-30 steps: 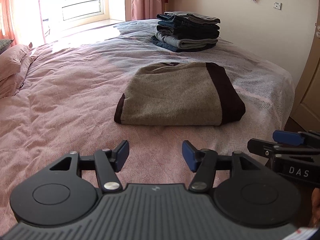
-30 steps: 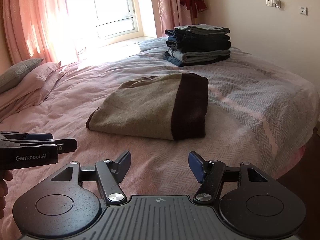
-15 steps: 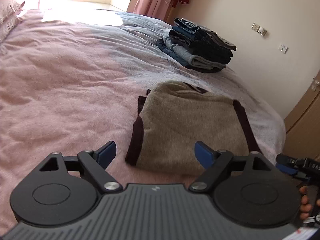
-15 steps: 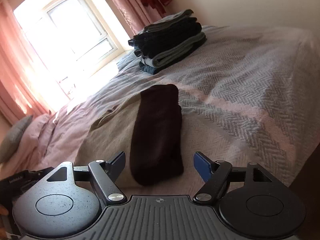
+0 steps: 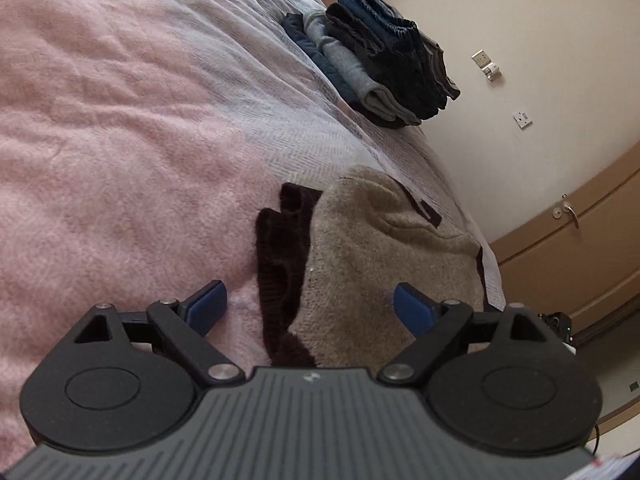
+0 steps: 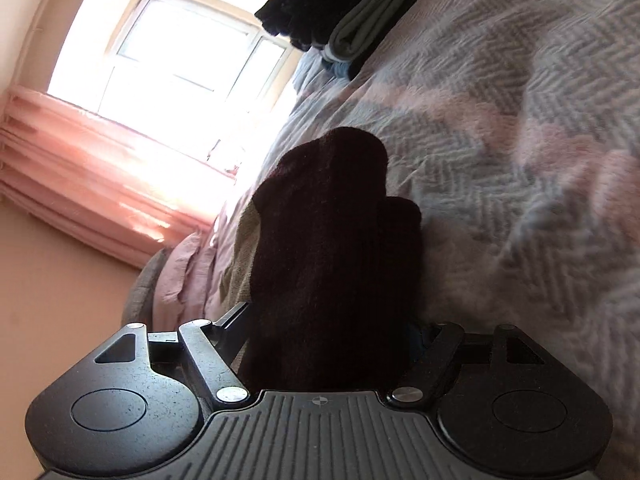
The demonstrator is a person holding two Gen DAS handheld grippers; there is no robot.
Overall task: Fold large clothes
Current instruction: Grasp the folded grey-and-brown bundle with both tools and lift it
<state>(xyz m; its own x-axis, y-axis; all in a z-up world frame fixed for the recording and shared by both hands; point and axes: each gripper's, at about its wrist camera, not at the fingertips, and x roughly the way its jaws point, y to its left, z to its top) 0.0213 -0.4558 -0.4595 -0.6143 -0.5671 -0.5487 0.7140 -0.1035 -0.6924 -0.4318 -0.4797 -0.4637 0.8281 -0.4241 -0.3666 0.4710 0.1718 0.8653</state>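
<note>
You are holding your left gripper [image 5: 310,304] low over the bed [image 5: 120,152]. Its jaws are standing wide apart, and they are not pinching anything. One blue pad is sitting over the pink blanket at the lower left. The other blue pad is sitting over the folded sweater [image 5: 380,256] at the lower right. The sweater's dark brown edge is lying in the gap between them, but the pads are not pressing on it.

This left view is showing you the tan top of the sweater, lying flat in the lower middle of the picture. It is also showing the stack of folded clothes [image 5: 384,68] at the upper right, well apart from the sweater. You can see a wall with sockets and a wooden door [image 5: 568,248] at the right too.

Your right gripper [image 6: 328,332] is sitting very close to the sweater's other end. In this right view the dark brown band of the sweater [image 6: 332,264] is filling the middle and hiding both pads. The jaws are spread wide on each side of it. You cannot tell if they are touching the cloth.

Only this view is showing the bright window [image 6: 180,64] and the pink curtain [image 6: 100,184] at the left, and a pillow [image 6: 180,276] beside the sweater.
</note>
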